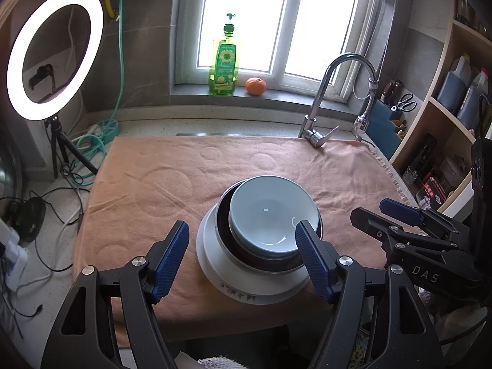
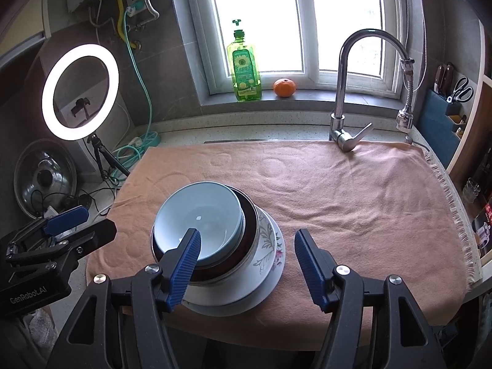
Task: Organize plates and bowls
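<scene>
Sitting on the peach towel (image 1: 147, 184) that covers the bench, the dishes form one nested stack: a pale blue bowl (image 1: 270, 215) inside a dark steel-rimmed bowl (image 1: 261, 264), both resting on a white flowered plate (image 1: 233, 289). That stack lies between the two tools, and the next move hangs on which side it falls for each.

For the left hand-held gripper (image 1: 243, 255), the stack is just ahead and slightly to its right, so that its right finger overlaps the near rim of the blue bowl in the left wrist view, though I cannot tell whether it touches. Its jaws stand wide apart and hold nothing.

For the right hand-held gripper (image 2: 246, 264), the same blue bowl (image 2: 200, 215), dark bowl (image 2: 240, 246) and plate (image 2: 270, 246) lie ahead and to its left; its left finger crosses over the bowl's near rim, while its right finger stands over bare towel (image 2: 353, 200). Its jaws too are spread wide and empty.

Being round, the stack has no long axis to line up with. Both tools look about equally near; the left seems marginally better centred on it. By my judgement the stacking looks largely done, with little left but to shift or steady the pile.
</scene>
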Available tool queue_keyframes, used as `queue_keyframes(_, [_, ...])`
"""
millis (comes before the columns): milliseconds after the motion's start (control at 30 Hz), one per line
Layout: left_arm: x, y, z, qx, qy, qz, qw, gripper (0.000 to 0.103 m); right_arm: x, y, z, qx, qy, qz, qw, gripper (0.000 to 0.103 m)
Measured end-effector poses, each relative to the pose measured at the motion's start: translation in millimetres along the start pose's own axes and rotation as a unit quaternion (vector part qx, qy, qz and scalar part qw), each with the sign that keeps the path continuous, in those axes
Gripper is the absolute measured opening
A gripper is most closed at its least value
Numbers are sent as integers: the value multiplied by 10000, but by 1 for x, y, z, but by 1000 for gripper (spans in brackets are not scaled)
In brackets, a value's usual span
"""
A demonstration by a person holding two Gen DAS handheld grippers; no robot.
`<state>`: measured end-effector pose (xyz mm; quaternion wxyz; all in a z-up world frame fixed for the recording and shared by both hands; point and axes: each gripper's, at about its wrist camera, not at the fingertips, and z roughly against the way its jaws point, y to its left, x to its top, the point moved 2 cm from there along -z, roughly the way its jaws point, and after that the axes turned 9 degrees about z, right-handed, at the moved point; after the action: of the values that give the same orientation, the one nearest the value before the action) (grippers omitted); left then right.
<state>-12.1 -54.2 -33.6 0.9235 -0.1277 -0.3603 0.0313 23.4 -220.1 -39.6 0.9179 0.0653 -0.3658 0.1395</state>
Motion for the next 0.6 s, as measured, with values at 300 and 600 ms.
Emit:
queue_keyframes(300, [0, 1, -2, -10, 17, -5, 10000, 72, 0, 0, -3, 7, 35, 28, 10000, 60])
queue_keyframes(600, [0, 0, -2, -12, 15, -2, 10000, 72, -1, 1, -3, -4, 44, 37, 10000, 60])
